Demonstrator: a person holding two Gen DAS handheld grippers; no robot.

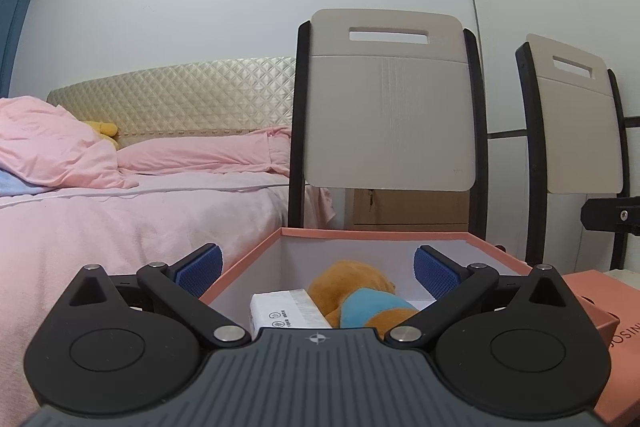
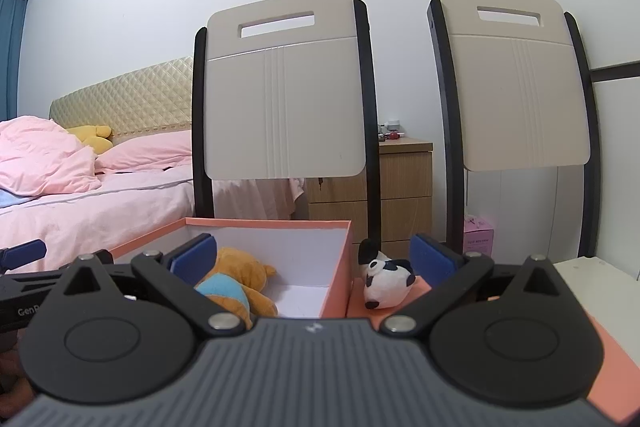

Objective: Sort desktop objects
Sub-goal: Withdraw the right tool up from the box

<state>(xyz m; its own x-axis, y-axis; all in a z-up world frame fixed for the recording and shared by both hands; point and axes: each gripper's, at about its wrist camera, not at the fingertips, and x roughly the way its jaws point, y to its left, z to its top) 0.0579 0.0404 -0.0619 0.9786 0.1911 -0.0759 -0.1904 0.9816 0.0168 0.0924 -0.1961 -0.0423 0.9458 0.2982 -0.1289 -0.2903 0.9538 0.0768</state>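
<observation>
An open pink box [image 1: 384, 235] with a white inside holds an orange plush toy in a blue shirt [image 1: 360, 293] and a white packet [image 1: 286, 311]. My left gripper [image 1: 318, 269] is open and empty, just above the box's near side. In the right wrist view the same box [image 2: 340, 267] and the orange plush [image 2: 240, 277] show at left. A black-and-white plush [image 2: 386, 283] lies on the pink box lid [image 2: 612, 359] right of the box. My right gripper [image 2: 312, 261] is open and empty, spanning the box's right wall. The left gripper's fingertip [image 2: 24, 251] shows at far left.
Two beige chairs with black frames [image 2: 284, 99] [image 2: 516, 87] stand behind the box. A bed with pink bedding [image 1: 100, 211] lies to the left. A wooden nightstand [image 2: 404, 195] stands between the chairs. A white tabletop [image 2: 592, 271] shows at right.
</observation>
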